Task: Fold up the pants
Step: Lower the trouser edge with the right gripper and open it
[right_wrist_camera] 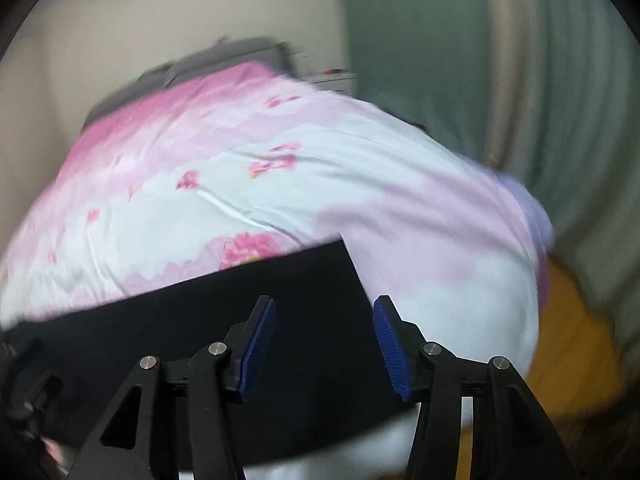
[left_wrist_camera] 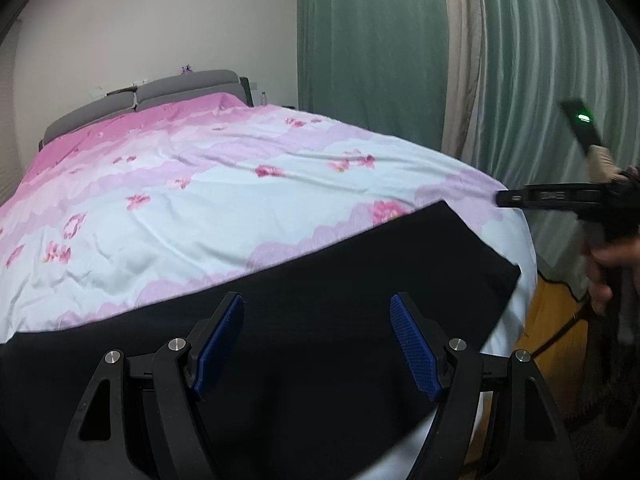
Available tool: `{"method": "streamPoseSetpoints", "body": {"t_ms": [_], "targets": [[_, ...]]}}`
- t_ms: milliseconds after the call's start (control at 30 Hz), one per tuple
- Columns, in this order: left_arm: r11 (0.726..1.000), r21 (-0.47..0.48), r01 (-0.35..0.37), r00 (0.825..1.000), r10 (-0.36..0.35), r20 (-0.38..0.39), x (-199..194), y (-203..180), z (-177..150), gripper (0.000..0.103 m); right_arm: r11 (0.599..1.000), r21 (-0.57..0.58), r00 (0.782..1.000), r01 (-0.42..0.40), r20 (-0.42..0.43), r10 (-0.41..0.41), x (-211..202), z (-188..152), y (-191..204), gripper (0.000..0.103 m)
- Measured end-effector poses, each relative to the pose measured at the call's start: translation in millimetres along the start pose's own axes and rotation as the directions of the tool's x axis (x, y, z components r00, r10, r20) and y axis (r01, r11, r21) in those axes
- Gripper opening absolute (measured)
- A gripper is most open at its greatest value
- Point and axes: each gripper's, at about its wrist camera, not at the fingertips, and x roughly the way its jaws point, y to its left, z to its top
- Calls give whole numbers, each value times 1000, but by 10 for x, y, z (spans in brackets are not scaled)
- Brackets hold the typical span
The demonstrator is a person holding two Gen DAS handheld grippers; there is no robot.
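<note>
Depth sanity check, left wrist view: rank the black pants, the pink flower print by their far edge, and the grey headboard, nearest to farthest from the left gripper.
1. Black pants: directly under the open left gripper.
2. Pink flower print: just past the pants' far edge, right of centre.
3. Grey headboard: far end of the bed, upper left.

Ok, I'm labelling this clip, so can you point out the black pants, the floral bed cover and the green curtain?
black pants (left_wrist_camera: 340,264), left wrist view, on the flat middle of the fabric.
floral bed cover (left_wrist_camera: 192,200), left wrist view, on its pale central area.
green curtain (left_wrist_camera: 368,40), left wrist view, on its upper folds.
</note>
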Motion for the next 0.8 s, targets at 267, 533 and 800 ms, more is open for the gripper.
{"method": "streamPoseSetpoints", "body": {"t_ms": [267,533,800], "targets": [[998,-50,-32,999,33,20,393,-35,202,75,901,-433,990,2,-124,-61,885,324,311,52],[997,-67,-33,999,32,-8,690,-136,310,75,954,-263,971,-141,-223,82,1169,337,-5,31],[995,-81,-56,998,55,-14,780,-95,359,75,971,-215,989,-105,-128,79,1071,353,-149,3]]}}
